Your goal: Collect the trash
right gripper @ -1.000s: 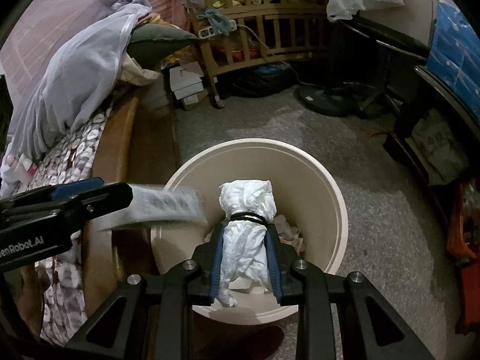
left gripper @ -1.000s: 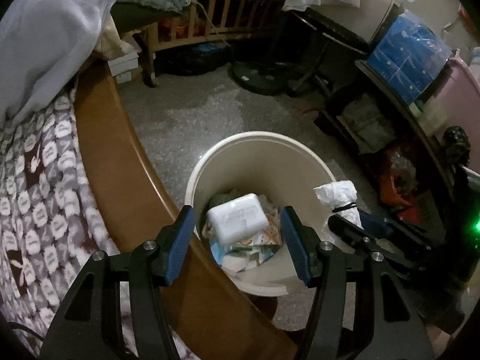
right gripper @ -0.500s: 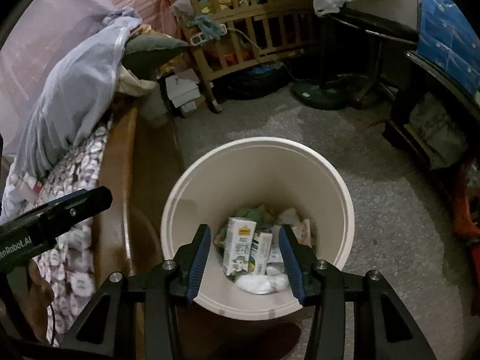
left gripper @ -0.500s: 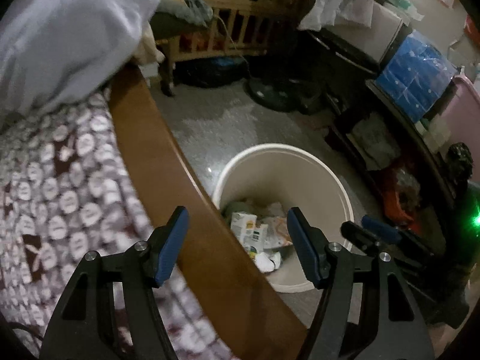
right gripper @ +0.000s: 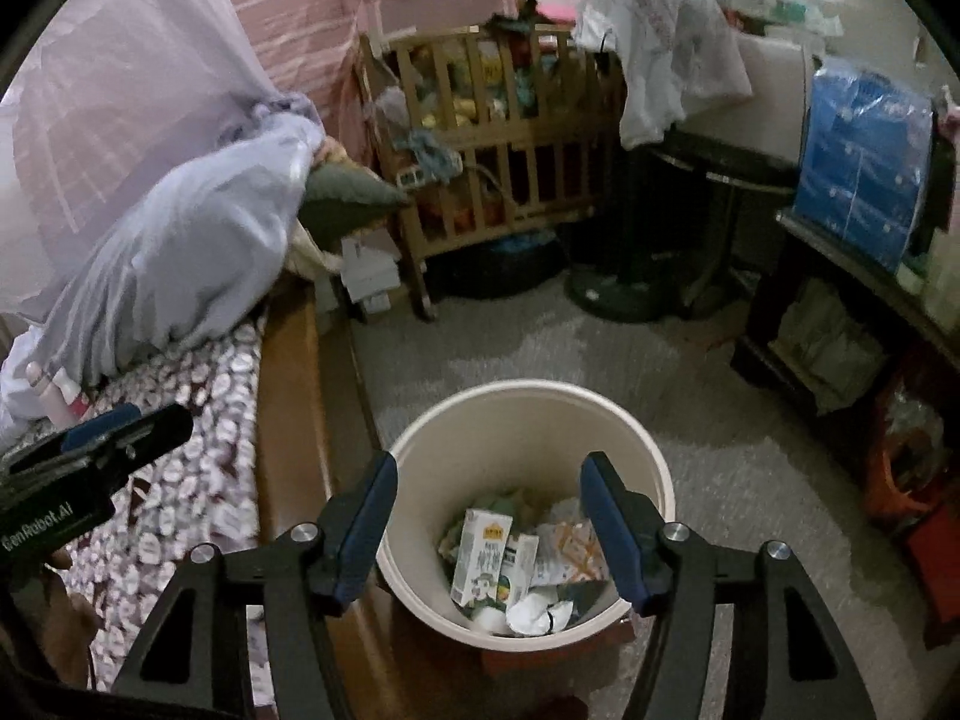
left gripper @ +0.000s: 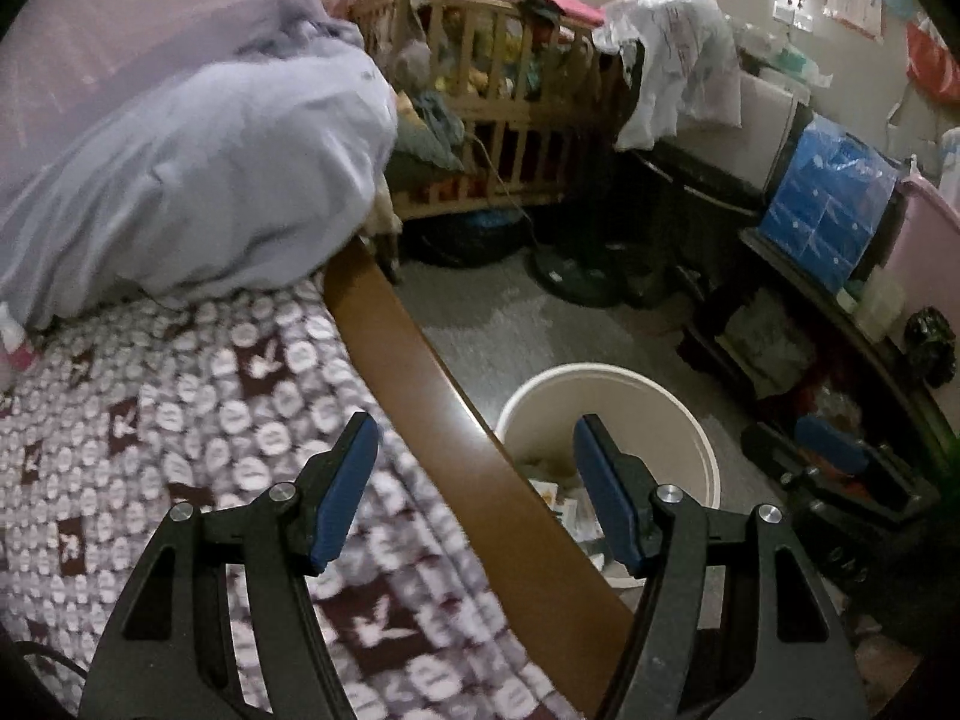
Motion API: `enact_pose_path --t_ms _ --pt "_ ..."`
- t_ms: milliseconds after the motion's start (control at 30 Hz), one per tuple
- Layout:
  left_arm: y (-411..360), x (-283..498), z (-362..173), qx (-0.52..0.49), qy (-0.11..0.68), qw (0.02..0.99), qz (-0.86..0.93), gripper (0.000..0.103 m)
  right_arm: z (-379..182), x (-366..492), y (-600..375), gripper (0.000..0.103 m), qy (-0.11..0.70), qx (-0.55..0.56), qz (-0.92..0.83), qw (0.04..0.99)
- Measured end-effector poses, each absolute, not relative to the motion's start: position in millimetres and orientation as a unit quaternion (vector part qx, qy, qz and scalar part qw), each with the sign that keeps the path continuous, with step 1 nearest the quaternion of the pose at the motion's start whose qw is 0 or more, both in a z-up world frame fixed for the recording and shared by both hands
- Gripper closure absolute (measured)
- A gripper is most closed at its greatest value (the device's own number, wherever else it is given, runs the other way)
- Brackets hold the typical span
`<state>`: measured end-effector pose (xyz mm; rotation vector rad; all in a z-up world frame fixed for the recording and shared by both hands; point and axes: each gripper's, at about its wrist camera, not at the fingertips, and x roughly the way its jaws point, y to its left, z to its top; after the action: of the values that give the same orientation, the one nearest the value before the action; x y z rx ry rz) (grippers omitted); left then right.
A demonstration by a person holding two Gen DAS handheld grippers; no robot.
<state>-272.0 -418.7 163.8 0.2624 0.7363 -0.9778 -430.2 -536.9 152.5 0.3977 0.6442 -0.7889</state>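
Note:
A cream trash bin stands on the floor beside the bed. Inside it lie a white-and-green milk carton, a crumpled white wad and other wrappers. My right gripper hangs above the bin, its jaws opening with nothing between them. My left gripper is open and empty over the bed's wooden side rail, with the bin low to its right. Each gripper shows in the other's view: the left gripper at the left edge, the right gripper at the right.
A bed with a brown-and-white patterned blanket and a pale blue bundle of bedding fills the left. A wooden crib, a dark fan base and a shelf with blue packs ring the grey floor.
The right gripper let go of the white tied wad, which dropped into the bin, and its jaws spread. The left gripper's white pack also fell in. Both grippers rose; the left swung over the bed.

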Motion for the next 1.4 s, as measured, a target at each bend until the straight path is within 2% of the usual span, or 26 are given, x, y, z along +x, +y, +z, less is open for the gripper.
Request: enact_pose_path --t_ms 300,1400 --pt "-387 -275 183 0.109 0.303 0.834 -0.449 0.036 190 -433 -501 0.034 0.266 0.145 -0.391 0.869" --pt "-370 -270 188 0.111 0.272 0.851 -0.436 0.036 210 -435 -486 0.031 0.245 0.135 -0.396 0.875"
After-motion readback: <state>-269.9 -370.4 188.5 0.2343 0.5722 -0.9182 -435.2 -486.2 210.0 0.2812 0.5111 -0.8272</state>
